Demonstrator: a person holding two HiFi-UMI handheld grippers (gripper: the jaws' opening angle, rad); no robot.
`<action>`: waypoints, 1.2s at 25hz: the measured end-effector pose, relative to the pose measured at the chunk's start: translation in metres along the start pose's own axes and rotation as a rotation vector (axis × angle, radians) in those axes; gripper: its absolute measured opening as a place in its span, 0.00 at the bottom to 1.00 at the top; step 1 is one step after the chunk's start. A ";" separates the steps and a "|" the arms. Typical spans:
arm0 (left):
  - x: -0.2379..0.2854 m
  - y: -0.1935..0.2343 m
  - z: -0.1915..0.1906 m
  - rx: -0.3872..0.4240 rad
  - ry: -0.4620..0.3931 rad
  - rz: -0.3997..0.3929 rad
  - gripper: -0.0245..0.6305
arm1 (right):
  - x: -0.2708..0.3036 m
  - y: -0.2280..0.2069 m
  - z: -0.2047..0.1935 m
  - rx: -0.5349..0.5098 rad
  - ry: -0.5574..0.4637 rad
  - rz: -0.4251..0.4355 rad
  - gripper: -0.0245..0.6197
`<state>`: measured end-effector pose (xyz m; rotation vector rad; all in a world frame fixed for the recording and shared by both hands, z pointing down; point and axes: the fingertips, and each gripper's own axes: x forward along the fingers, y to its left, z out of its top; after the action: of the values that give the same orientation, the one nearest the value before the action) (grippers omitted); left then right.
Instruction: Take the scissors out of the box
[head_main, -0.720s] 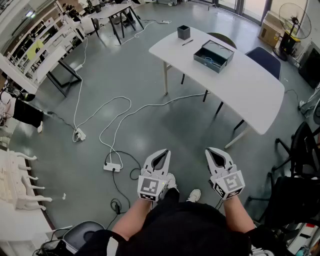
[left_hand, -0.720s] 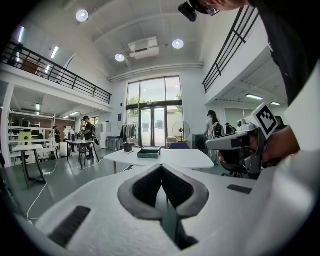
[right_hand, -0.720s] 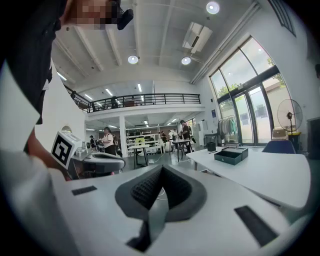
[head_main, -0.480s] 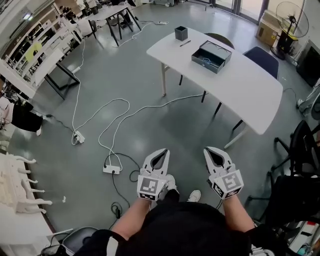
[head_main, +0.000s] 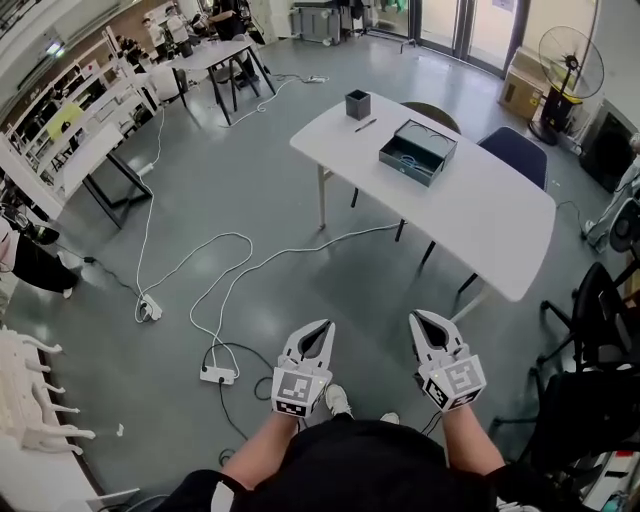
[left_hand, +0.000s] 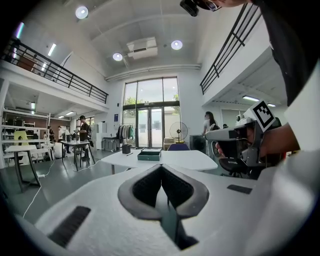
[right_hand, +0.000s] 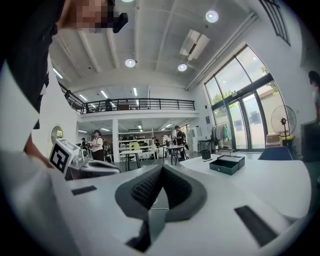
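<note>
Left gripper (left_hand: 161, 169): jaws closed tip to tip with nothing between them. It is held out in front of the person's waist, tilted slightly down over the floor.
Right gripper (right_hand: 161, 168): jaws also closed at the tips and empty. It is held about level beside the left one, with a clear gap between the two.
Desk (head_main: 480, 205): white with rounded ends, standing across the grey floor ahead, well apart from both grippers.
Box (head_main: 417, 152): dark green and open at the top, resting on the desk towards its left half. Both gripper views show it straight ahead in the distance.
Scissors: cannot be picked out, as the inside of the box is too small and dark in every view to show what lies in it.
Pen holder (head_main: 358, 104): a dark square cup standing near the desk's left end, apart from the box.
Pen (head_main: 365, 125): lies flat on the desk between the pen holder and the box.
Blue chair (head_main: 513, 150): stands behind the desk, near the box.
Power strip (head_main: 217, 375): white, on the floor to the left of the left gripper, with white cables looping away from it.
Fan (head_main: 563, 50): stands by the wall beyond the desk.
</note>
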<state>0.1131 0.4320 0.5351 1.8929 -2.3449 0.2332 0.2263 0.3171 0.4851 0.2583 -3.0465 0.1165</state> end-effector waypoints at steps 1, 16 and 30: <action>0.002 0.005 0.000 -0.006 -0.010 -0.012 0.06 | 0.005 0.001 0.002 -0.004 -0.003 -0.003 0.04; 0.035 0.082 -0.008 -0.070 0.017 -0.103 0.06 | 0.076 0.024 0.001 -0.020 0.023 -0.036 0.04; 0.131 0.118 0.008 -0.049 0.036 -0.130 0.06 | 0.151 -0.055 0.009 0.007 0.016 -0.067 0.04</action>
<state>-0.0303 0.3294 0.5463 1.9911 -2.1735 0.1933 0.0867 0.2373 0.4929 0.3569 -3.0178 0.1247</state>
